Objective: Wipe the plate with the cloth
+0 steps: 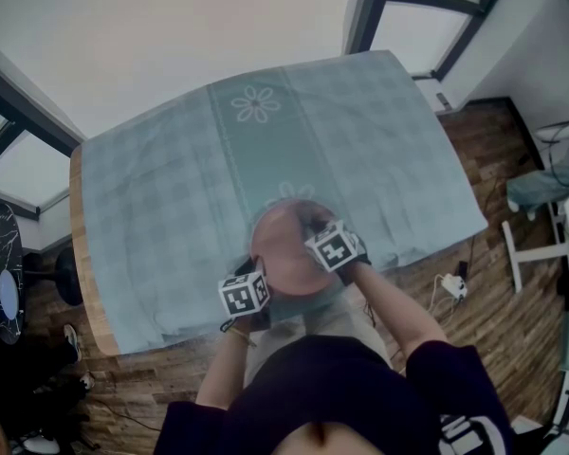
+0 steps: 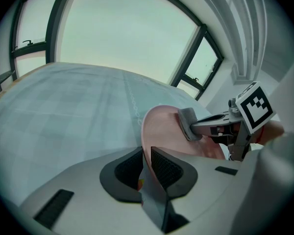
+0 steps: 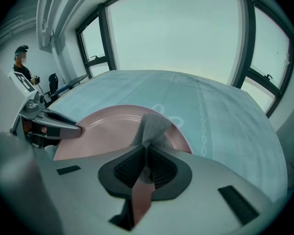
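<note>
- A pink plate (image 1: 286, 254) is held tilted over the near edge of the table (image 1: 152, 207), with the left gripper (image 2: 146, 166) clamped on its rim.
- The right gripper (image 3: 146, 169) pinches a grey cloth (image 3: 152, 125) against the plate's face.
- The plate looks stiff, smooth and breakable, so grip it by the rim. The cloth is soft, so hold it bunched.

plate (image 1: 286, 251): plain pink. cloth (image 3: 152, 125): grey, fine mesh weave. tablecloth (image 1: 171, 188): pale teal check, plainer centre band with white flower motifs. floor (image 1: 498, 169): brown wood planks.
</note>
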A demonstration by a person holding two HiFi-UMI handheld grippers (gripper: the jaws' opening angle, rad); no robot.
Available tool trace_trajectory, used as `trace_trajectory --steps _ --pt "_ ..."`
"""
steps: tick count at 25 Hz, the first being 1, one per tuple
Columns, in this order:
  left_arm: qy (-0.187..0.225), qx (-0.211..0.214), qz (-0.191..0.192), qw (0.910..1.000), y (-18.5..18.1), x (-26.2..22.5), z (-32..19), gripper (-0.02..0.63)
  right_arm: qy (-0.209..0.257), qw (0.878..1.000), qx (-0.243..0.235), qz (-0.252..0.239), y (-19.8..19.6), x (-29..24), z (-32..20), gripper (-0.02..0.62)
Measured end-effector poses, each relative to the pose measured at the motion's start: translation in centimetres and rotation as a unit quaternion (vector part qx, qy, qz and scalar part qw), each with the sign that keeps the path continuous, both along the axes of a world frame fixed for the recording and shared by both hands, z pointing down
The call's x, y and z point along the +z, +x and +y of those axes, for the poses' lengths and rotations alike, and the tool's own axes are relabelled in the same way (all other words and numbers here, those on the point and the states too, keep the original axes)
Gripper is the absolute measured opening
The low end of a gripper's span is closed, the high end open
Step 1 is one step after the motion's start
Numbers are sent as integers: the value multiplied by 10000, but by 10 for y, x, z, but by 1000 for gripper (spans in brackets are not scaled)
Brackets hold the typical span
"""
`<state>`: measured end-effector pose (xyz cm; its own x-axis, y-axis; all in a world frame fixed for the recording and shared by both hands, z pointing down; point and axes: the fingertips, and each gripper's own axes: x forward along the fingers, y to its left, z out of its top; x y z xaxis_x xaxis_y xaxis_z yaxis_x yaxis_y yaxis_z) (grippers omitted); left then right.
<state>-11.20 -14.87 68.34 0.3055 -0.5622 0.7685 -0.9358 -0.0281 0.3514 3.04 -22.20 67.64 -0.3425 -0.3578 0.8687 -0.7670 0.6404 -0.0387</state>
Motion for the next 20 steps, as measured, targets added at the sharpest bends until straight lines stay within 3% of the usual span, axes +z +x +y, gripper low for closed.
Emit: trace_trajectory --steps 9,20 --pt "-34 -4 4 10000 0 2 1 64 -253 9992 -125 297 -2 12 7 32" --pt "0 -3 -4 10000 0 2 0 64 -514 9982 -236 198 -8 15 29 32"
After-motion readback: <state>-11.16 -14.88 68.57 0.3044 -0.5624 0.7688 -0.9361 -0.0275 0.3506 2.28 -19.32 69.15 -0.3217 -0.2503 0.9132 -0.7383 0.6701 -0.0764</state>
